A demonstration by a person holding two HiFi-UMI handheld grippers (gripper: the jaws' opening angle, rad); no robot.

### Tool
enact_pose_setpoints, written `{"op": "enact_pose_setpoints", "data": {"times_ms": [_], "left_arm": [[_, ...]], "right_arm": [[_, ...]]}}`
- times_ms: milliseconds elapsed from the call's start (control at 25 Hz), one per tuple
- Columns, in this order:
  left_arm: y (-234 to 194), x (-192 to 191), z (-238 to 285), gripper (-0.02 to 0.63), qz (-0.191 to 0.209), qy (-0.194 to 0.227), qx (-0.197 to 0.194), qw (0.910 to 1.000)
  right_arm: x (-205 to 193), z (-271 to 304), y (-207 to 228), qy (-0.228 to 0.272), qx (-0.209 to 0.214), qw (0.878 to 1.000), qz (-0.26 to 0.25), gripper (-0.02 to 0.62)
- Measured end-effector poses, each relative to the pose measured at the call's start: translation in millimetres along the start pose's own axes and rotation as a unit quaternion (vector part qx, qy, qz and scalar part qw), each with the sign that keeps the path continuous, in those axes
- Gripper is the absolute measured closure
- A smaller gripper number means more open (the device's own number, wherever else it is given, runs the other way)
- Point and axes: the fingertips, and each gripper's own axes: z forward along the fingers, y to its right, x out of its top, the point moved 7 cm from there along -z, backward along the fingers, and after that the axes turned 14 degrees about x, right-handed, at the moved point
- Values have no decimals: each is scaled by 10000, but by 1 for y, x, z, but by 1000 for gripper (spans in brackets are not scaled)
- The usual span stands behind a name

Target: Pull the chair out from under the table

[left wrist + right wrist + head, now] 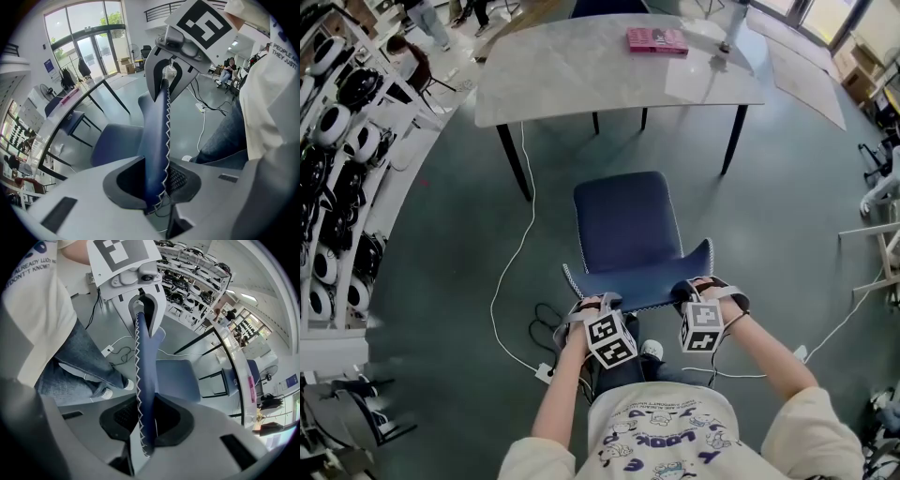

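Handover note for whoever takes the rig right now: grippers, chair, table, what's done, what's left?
Left gripper: shut on the top edge of the dark blue upholstered chair, at the backrest's white zigzag stitching.
Right gripper: shut on the same edge, further right.
Chair: seat looks clear of the grey marble-look table and faces it; the person stands behind the backrest.
Done: chair appears to be out from under the table.
Left: probably just release both grippers; pull back further only if more room is wanted.
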Motion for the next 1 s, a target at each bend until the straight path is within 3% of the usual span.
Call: {"op": "enact_pose_setpoints", "data": {"times_ms": [1000], "left_arm": [[57,-6,-21,506,-165,-235,110,9995]], "right_arm": [[-7,5,-55,-38,183,9994,-285,520]]}}
